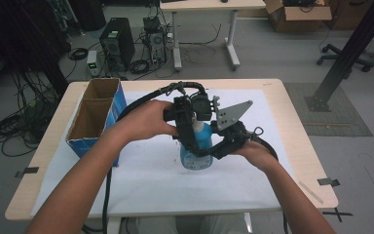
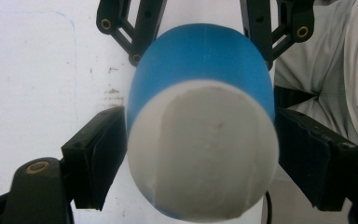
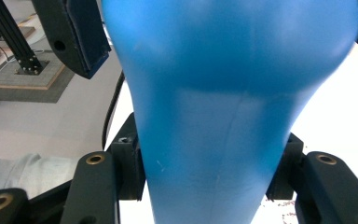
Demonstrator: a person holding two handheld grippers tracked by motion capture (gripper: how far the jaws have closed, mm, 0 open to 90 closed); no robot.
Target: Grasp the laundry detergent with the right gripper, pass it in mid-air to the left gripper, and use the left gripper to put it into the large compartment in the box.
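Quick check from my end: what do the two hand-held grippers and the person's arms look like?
Both are black, jointed frames. The left hand-held gripper trails a thick black cable; its jaws carry dark blue pads and brass-coloured pivots. The right hand-held gripper bears a grey three-cornered plate with holes. Forearms are bare, no sleeves.

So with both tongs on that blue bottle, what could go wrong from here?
1. The left tongs straddle the white cap with the pads beside it, not clearly pressing; on that rounded cap they could slip.
2. The right tongs clamp the bottle at its narrow waist; if the left twists or pulls, the bottle could turn or tilt in that grip.
3. The bottle stands close to the cardboard box; a slip could knock it over.
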